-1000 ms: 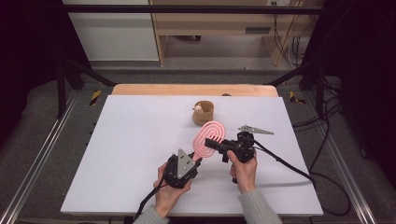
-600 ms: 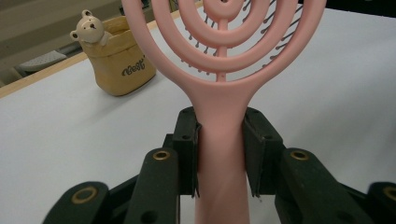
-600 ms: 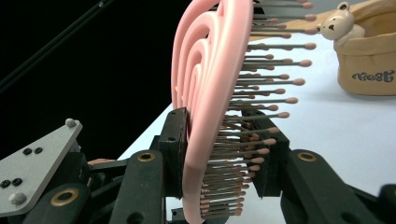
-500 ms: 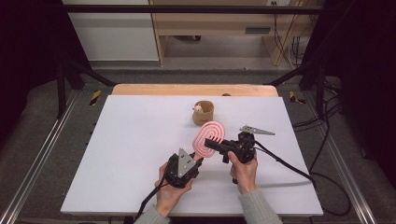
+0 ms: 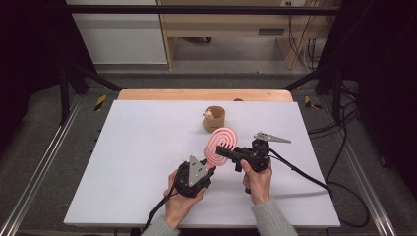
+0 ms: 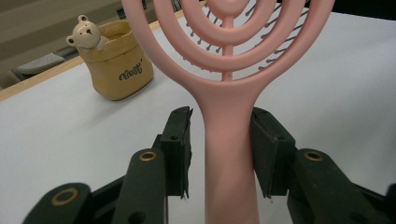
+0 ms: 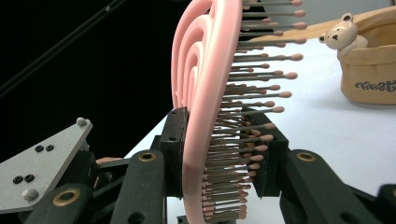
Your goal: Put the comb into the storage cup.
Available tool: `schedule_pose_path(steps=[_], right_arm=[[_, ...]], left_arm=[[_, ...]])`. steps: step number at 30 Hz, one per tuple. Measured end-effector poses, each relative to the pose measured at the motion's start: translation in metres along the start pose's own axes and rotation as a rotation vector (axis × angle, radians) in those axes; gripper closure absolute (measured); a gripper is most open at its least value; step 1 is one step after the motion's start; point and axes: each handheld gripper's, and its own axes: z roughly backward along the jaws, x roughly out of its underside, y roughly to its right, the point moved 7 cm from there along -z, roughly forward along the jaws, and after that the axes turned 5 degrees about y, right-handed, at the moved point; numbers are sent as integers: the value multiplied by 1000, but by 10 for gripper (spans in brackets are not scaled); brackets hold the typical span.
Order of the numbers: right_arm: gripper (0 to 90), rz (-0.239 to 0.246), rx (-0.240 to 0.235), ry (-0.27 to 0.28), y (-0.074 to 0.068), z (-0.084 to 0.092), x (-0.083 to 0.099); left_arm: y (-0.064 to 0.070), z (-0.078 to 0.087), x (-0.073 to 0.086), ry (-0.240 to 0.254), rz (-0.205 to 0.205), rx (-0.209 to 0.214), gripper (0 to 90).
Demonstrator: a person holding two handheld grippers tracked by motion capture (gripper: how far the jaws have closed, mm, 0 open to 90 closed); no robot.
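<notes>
I see open white tabletop [image 5: 137,162] left of both grippers and along the near edge. Ahead, the small tan fabric pot with a bear figure [image 5: 214,119] stands just beyond the pink ringed plastic hairbrush [image 5: 221,146], narrowing passage there. The table's right side lies unobstructed.

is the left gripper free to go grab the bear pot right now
Probably not directly: the left gripper has just been opening around the brush handle, and the brush head stands between it and the pot.

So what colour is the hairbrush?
The hairbrush is pale pink, with darker bristles; clearest in the left gripper view.
</notes>
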Motion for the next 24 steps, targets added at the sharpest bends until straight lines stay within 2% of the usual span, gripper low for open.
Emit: schedule_pose_path(steps=[8,14,16,19,22,24], right_arm=[[638,26,30,10,2,3,-3],[640,34,46,15,3,5,-5],[641,42,50,19,3,6,-6],[642,47,56,26,3,8,-8],[642,54,62,36,3,10,-11],[643,63,66,38,3,12,-12]], left_arm=[[-1,2,-3,8,8,14,497],[-4,4,-8,15,16,51,398],[-5,5,-11,19,23,71,372],[-7,8,-17,34,54,118,336],[-11,10,-20,22,82,161,284],[-14,12,-21,16,83,176,253]])
